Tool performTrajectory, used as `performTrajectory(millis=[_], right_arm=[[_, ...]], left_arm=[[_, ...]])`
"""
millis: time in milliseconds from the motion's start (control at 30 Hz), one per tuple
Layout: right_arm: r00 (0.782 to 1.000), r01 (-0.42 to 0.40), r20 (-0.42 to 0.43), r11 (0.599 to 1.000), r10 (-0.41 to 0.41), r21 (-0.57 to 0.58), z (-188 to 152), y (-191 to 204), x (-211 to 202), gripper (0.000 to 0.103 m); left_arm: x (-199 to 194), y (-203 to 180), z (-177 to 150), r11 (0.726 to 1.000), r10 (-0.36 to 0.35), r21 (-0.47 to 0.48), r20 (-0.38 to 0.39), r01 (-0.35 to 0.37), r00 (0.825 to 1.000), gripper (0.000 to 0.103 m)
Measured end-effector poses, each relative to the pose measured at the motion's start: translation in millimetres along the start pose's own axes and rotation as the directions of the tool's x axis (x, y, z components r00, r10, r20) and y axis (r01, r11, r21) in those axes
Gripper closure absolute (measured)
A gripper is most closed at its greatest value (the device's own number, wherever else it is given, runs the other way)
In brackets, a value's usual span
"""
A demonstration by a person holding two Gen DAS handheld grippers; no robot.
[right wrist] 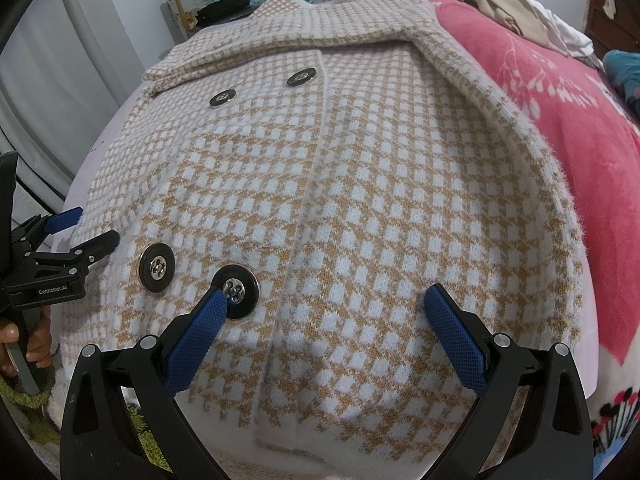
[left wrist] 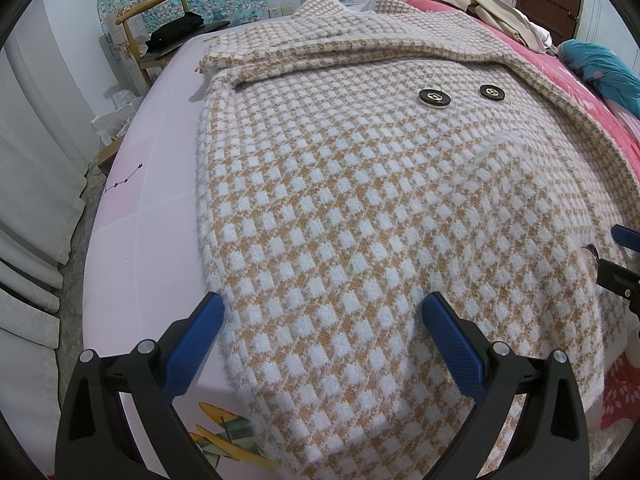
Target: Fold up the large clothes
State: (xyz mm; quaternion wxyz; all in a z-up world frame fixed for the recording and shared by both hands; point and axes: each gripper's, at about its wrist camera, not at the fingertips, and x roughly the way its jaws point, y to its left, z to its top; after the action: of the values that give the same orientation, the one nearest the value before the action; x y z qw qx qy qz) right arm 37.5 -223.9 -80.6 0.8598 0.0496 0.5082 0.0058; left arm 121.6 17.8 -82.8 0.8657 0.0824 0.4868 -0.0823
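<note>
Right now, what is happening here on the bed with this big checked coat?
A person is folding a large checked coat that lies spread flat on a bed, with a handheld gripper in each hand. Both sleeves appear already folded across the chest near the collar. The left gripper is open over the coat's left hem edge, and the right gripper is open over the lower front, beside the lower buttons. Neither holds the fabric yet.
</note>
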Motion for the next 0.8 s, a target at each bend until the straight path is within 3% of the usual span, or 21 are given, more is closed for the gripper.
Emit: performTrajectory(millis=[200,333,533,800], right_arm=[[1.0,0.0,0.0,1.0,0.0,0.002,0.1,1.0,0.0,0.008],[1.0,0.0,-0.003,1.0,0.0,0.003,-0.8,1.5,-0.4,0.008],[1.0,0.0,-0.004,1.0,0.0,0.002,-2.4,1.1,-2.2,0.008],[1.0,-0.001,-0.012,1.0,0.001,0.0,-1.0,1.6,-2.1,0.008]], left_arm=[[-3.1,2.3,0.5,1.0,-0.007,0.002,0.005,0.007,1.0,0.005],[-16.8,16.8,-5.0,1.0,-0.012,-0.015,0.052,0.013,0.999,0.005],[-46.7,46.3,-35.9,0.996,-0.061,-0.055,0.114,0.068,0.992,0.006],[-69.7,60.0,-80.0,0.972,-0.191,-0.117,0.099,0.202,0.977,0.029]])
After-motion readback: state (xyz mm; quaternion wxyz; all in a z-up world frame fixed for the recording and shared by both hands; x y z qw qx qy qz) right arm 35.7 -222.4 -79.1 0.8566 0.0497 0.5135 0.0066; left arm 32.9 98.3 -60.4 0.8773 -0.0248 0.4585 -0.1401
